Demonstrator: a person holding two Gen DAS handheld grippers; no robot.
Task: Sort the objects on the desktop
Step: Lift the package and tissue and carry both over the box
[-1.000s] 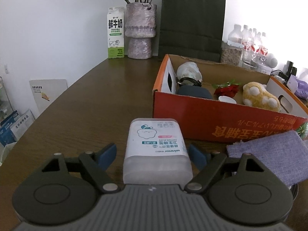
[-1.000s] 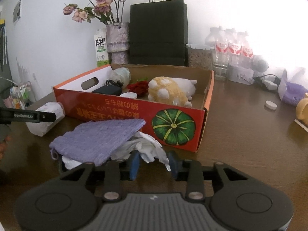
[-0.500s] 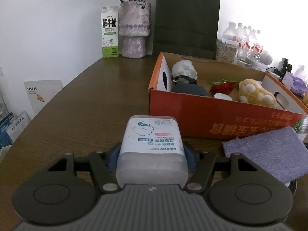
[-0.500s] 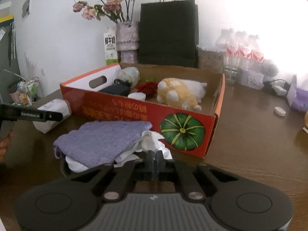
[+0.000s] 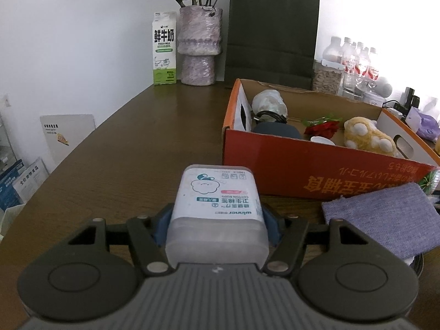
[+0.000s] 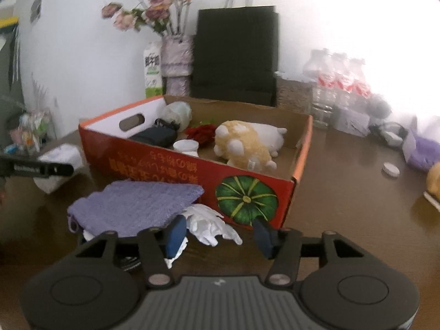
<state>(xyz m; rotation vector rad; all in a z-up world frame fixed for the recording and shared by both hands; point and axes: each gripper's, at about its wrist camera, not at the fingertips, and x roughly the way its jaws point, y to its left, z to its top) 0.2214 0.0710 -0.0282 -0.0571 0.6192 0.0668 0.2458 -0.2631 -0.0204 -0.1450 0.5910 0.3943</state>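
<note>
The cotton-bud box (image 5: 217,214) was held in the left gripper (image 5: 217,220), its two blue pads pressed against the box's long sides, so the jaws were clamped on it. The long axis of the box was seen to run straight ahead along the fingers, toward the near wall of the orange cardboard box (image 5: 316,176), which lay just ahead and to the right across the tabletop (image 5: 137,143). The coming move was judged to be a lift and a carry forward and rightward over that wall. The left hand was clearly the nearer one to this object.

The cotton-bud box was seen as a rounded, translucent white plastic container with a printed label bearing a small cartoon figure and teal lettering; it was judged rigid and light.

The right gripper (image 6: 220,233) was seen with its jaws apart, having just been opening, and nothing was pressed between the pads. Crumpled white tissue (image 6: 211,225) lay between and just ahead of them, beside a purple cloth (image 6: 137,206) resting against the box front.

A plush toy (image 6: 244,145) and a red flower (image 6: 200,133) were already inside the box.
</note>
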